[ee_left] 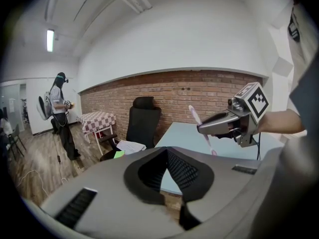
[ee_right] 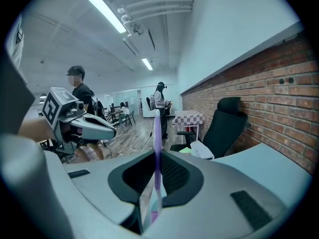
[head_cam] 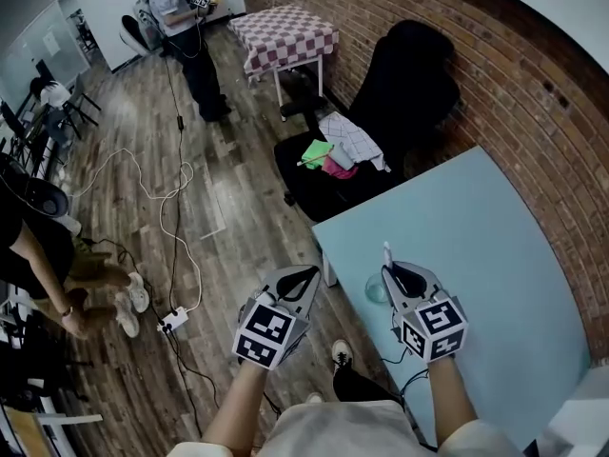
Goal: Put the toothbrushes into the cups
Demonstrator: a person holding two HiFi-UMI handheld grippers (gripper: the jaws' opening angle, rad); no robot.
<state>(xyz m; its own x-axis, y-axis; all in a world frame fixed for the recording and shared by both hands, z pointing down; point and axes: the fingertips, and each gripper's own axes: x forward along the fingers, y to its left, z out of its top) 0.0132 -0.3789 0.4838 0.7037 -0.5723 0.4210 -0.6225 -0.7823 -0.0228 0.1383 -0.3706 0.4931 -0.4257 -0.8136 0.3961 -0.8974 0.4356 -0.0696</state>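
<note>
My right gripper (head_cam: 400, 274) hangs over the near left corner of the light blue table (head_cam: 485, 246). It is shut on a toothbrush (head_cam: 387, 252) that stands upright with its white head above the jaws. In the right gripper view the toothbrush's purple handle (ee_right: 157, 143) runs up between the pads. A clear cup (head_cam: 377, 289) stands on the table just left of this gripper and below it. My left gripper (head_cam: 306, 276) is off the table's left edge, over the wooden floor, shut with nothing in it. The left gripper view shows the right gripper (ee_left: 200, 129) with the toothbrush (ee_left: 195, 116) slanting through its tip.
A black office chair (head_cam: 400, 93) with cloths on its seat stands beyond the table's left end, against the brick wall. Farther back are a checkered table (head_cam: 284, 34) and a standing person (head_cam: 186, 36). Cables and a power strip (head_cam: 173, 322) lie on the floor; another person (head_cam: 43, 255) sits at the left.
</note>
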